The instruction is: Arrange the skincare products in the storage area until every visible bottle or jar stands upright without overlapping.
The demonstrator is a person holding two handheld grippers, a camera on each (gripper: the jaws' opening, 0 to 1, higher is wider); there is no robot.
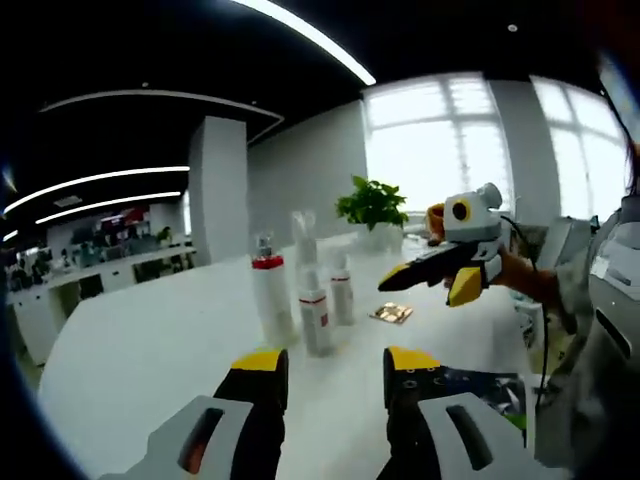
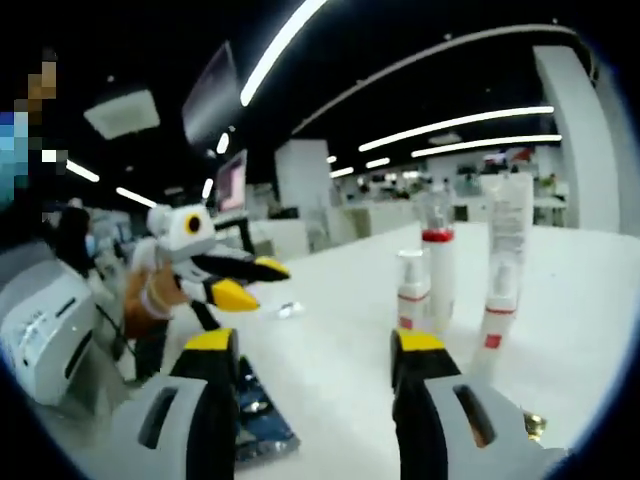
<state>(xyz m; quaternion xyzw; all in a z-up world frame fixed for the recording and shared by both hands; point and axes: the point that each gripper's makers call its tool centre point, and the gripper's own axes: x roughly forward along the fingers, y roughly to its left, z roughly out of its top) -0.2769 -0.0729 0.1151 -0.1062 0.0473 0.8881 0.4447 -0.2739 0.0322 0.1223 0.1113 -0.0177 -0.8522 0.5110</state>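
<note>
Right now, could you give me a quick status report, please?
Left claw and right claw open, empty. Skincare bottles upright on white table. Gold sachet lying beside them.

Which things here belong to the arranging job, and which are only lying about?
Job: red-capped spray bottle, tall tube, red-banded tube, small bottle.

Lying about: potted plant, gold sachet, printed sheet.

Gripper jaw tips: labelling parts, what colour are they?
Yellow, on black jaws; clearest on the left gripper in the left gripper view.
</note>
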